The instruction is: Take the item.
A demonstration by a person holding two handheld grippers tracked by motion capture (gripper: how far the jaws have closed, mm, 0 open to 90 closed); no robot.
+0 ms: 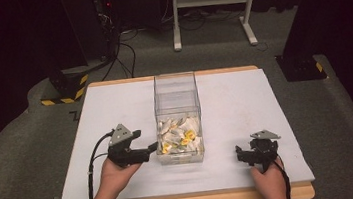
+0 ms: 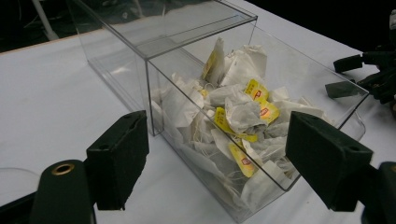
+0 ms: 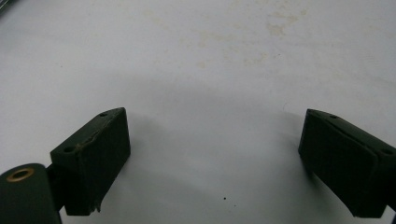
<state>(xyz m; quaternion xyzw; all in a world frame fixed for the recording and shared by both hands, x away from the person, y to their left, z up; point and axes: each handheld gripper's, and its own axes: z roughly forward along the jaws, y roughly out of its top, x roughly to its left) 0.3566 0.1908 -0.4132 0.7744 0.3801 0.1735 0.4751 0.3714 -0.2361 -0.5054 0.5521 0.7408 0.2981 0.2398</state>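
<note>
Facing the clear box of tea bags at its nine o'clock side, the left gripper holds its fingers apart — the right gripper, fingers apart too, hovers over the tabletop at four o'clock.

A box is set mid-bench, with tea bags piled in its near end. The left tool is held just beside its left wall; the right tool well apart, rightward.

The box is clear like glass, the tea bags inside it are white with yellow and red tags, the table cover is white, both grippers are black, and the floor blocks have yellow and black stripes.
</note>
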